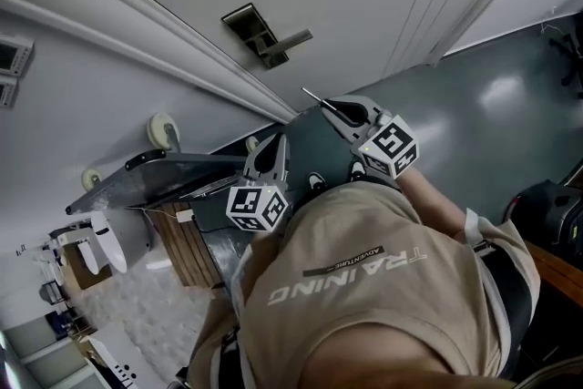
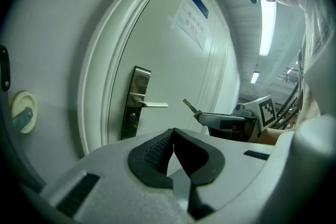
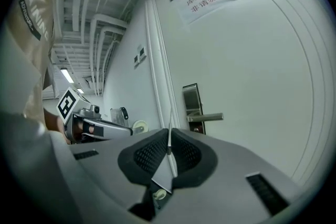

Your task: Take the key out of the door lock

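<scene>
The white door carries a steel lock plate (image 1: 258, 34) with a lever handle (image 1: 293, 39). The left gripper view shows the same plate (image 2: 136, 99) and the keyhole (image 2: 132, 119) below the lever, with nothing in it. My right gripper (image 1: 339, 109) is shut on a thin metal key (image 1: 316, 97) that points toward the door, well short of the lock. From the left gripper view the key (image 2: 189, 106) sticks out of the right gripper's tip. In the right gripper view the key blade (image 3: 169, 136) stands edge-on between the pads. My left gripper (image 1: 271, 150) is shut with nothing in it.
A paper notice (image 3: 207, 0) is taped high on the door. Two round white fittings (image 1: 164, 130) sit on the wall beside the door frame. A metal shelf (image 1: 155, 170) and a wooden crate (image 1: 187, 241) stand below left. Dark equipment (image 1: 547, 214) is at the right.
</scene>
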